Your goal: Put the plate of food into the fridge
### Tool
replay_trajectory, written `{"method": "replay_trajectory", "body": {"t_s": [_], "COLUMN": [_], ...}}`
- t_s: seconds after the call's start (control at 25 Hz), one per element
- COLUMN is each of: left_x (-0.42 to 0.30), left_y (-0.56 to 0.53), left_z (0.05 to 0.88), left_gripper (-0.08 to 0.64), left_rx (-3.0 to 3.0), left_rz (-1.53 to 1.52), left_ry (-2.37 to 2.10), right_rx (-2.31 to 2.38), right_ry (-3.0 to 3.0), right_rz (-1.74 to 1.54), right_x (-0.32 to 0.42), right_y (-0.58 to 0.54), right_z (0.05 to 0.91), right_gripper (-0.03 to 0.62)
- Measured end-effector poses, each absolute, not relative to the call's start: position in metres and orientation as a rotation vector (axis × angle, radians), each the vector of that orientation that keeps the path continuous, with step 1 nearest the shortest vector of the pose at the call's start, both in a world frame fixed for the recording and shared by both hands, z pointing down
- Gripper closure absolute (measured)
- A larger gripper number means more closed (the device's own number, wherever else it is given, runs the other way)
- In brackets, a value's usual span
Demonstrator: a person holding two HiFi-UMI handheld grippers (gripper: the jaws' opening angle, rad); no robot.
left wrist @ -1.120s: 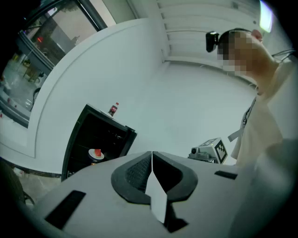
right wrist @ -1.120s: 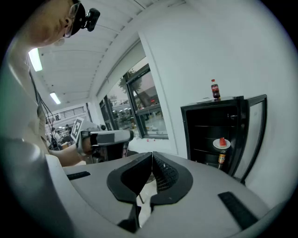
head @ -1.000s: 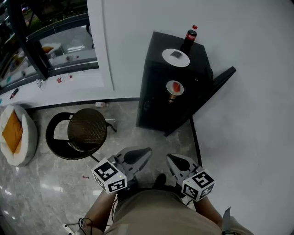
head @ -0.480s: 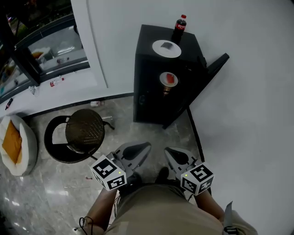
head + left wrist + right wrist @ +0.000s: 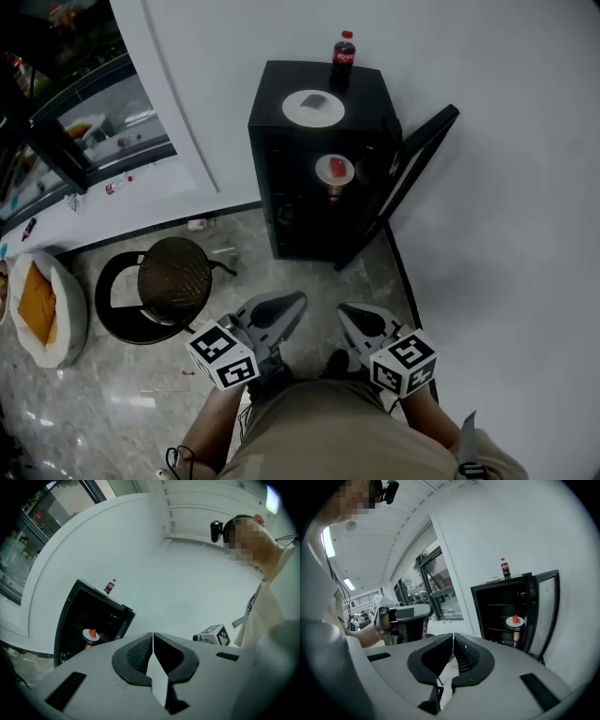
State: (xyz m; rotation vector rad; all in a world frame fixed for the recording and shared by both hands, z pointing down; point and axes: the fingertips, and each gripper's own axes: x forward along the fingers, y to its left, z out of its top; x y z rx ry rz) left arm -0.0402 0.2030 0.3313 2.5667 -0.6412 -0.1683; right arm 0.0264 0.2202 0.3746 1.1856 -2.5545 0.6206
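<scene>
A black fridge (image 5: 281, 178) stands against the white wall, with its door (image 5: 413, 174) swung open to the right. Inside, a white plate with red food (image 5: 335, 170) rests on a shelf above a small bottle (image 5: 333, 193). A second white plate (image 5: 313, 108) and a cola bottle (image 5: 343, 50) sit on top of the fridge. My left gripper (image 5: 295, 305) and right gripper (image 5: 345, 317) are held low near my body, well short of the fridge, both shut and empty. In the gripper views the food plate (image 5: 91, 634) (image 5: 515, 620) shows far ahead of the left gripper (image 5: 153, 635) and the right gripper (image 5: 453, 635).
A round black stool (image 5: 173, 274) stands on the marble floor to the left of me. A white pet bed with an orange cushion (image 5: 42, 307) lies at the far left. A glass window wall (image 5: 84, 112) runs along the back left, and a white wall (image 5: 506, 234) on the right.
The head view has shifted, so the fridge now sits further left and squarer in the picture. Both grippers stay shut and low near my body.
</scene>
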Motion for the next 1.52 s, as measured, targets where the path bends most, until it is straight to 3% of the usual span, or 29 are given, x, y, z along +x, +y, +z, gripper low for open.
{"method": "replay_trajectory", "body": {"t_s": [0.96, 1.52], "left_x": [0.075, 0.109], "left_y": [0.168, 0.155], "left_z": [0.313, 0.315], "left_gripper": [0.546, 0.546], "left_rx": [2.500, 2.523], "left_rz": [-0.154, -0.154], "left_ry": [-0.840, -0.742], "right_rx": [0.998, 1.106], "right_ry": [-2.645, -2.615], "right_rz": [0.600, 0.625], "right_x": [0.159, 0.192], "right_y": [0.193, 0.194], "right_z": [0.378, 0.384], "right_gripper": [0.568, 0.568]}}
